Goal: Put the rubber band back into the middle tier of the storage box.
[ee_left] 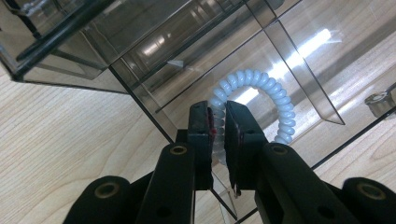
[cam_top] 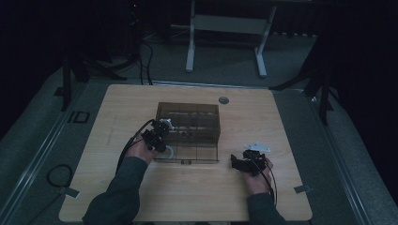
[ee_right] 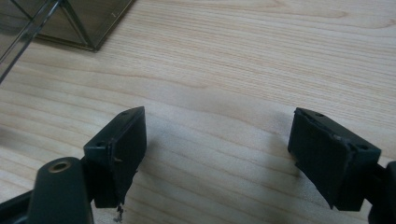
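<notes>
White coil ring (ee_left: 261, 100) is pinched tight in the left tool (ee_left: 218, 122), so move it slowly past the clear box (ee_left: 140, 51) wall while the right tool (ee_right: 217, 154) rests wide apart.

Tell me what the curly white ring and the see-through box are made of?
The curly white ring looks like soft, glossy plastic: it is a coiled spiral, like a stretchy hair tie, pinched between the left tongs. The see-through box looks like hard, smoky clear plastic, perhaps acrylic: you can see the wooden table through its thin, shiny, reflecting walls.
</notes>
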`<state>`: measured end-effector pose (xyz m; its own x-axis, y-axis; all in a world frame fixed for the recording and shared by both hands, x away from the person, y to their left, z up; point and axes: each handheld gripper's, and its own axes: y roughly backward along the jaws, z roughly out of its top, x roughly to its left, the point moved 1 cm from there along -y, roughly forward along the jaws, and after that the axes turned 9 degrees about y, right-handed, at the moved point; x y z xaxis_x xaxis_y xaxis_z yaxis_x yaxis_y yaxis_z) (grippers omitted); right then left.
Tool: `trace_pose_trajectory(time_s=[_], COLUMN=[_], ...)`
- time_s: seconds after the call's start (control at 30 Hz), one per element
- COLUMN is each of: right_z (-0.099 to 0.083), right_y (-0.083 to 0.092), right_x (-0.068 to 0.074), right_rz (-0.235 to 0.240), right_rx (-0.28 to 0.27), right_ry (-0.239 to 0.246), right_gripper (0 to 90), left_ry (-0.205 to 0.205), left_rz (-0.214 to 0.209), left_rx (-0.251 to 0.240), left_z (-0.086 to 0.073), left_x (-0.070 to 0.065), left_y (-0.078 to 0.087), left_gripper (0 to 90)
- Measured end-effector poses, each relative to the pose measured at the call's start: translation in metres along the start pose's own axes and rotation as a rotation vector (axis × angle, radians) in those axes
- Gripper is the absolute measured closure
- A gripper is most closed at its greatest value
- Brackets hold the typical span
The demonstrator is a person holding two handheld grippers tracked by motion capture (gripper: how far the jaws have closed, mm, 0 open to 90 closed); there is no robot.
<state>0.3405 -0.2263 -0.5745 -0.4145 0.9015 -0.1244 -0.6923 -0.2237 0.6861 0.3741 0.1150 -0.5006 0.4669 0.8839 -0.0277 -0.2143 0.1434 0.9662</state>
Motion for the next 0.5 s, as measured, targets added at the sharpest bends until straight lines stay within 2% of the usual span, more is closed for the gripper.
trace_pose_trajectory(time_s=[0.5], right_z=[0.0], right_y=[0.0], right_x=[0.0], right_rz=[0.0], right_rx=[0.0], right_ry=[0.001], right_gripper=[19.4], left_ry=[0.006], left_rz=[-0.004], left_rx=[-0.01], left_z=[-0.0003], left_x=[-0.0015], left_y=[-0.0011], left_gripper=[76.9])
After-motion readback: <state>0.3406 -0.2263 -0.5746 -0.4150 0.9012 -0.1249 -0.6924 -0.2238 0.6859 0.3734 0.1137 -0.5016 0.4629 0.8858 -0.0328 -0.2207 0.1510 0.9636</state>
